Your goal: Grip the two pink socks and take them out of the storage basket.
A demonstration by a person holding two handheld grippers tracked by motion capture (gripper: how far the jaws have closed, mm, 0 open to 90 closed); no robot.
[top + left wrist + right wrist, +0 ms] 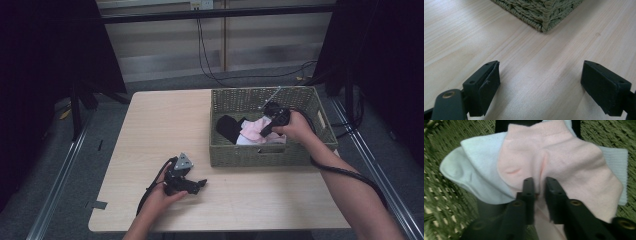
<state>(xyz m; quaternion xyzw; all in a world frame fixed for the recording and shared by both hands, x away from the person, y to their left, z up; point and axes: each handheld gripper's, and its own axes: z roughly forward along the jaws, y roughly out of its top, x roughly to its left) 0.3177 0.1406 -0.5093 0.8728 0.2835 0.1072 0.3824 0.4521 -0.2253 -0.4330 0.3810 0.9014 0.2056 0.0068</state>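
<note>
A woven green basket stands on the right half of the wooden table. Inside it lie a pink sock, a white sock and a black sock. My right gripper reaches down into the basket. In the right gripper view its jaws stand close together, pinching a raised fold of the pink sock, which lies over the white sock. My left gripper rests on the table in front of the basket, jaws wide apart with only bare wood between them.
The basket's near corner sits just ahead of the left gripper. A dark piece lies under the socks on the basket floor. Cables trail from both grippers. Black stands flank the table at left and right.
</note>
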